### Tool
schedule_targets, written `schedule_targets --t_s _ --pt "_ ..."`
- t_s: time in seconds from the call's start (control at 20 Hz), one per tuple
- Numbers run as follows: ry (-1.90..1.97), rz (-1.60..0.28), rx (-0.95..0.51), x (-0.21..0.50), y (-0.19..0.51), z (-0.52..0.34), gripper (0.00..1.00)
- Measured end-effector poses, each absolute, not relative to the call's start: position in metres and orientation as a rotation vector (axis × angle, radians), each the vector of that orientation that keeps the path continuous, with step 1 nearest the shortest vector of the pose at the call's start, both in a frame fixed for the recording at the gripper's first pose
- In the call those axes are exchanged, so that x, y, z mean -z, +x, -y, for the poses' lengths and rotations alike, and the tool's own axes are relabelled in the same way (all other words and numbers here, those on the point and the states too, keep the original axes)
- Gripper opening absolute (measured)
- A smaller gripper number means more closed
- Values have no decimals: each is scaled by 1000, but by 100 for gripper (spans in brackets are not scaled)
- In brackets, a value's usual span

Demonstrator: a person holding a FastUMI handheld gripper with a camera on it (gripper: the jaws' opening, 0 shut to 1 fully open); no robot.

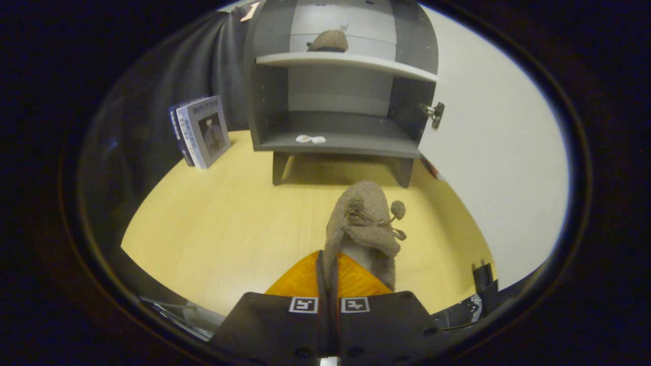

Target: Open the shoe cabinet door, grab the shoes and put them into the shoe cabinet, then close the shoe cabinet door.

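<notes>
1. Pale wood-grain floor point(213, 229) is what everything sits on.
2. The grey shoe cabinet point(338, 137) stands on it on short legs, door point(498, 152) swung open to one side.
3. Upper shelf point(346, 61) has one brown fuzzy shoe point(329, 40) lying on it.
4. Bottom shelf point(356, 145) just has a small crumpled white thing point(310, 139) near its front edge, can't tell what it is.
5. A couple of books point(201, 131) stand on the floor beside the cabinet, leaning back against the dark wall.
</notes>
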State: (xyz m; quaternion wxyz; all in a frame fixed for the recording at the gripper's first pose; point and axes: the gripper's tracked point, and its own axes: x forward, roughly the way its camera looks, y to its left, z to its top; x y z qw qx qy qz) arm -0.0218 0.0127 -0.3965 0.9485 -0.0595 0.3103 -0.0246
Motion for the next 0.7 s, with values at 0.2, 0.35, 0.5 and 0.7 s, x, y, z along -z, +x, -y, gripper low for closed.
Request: schedule_targets --t_s 0.2,0.35,0.5,0.7 --pt "-131 -533 -4 315 -7 -2 2" --pt "-165 -494 -49 261 5 13 3" --pt "-204 -457 -83 209 26 26 2" --pt "-250 -401 -98 150 75 27 2"
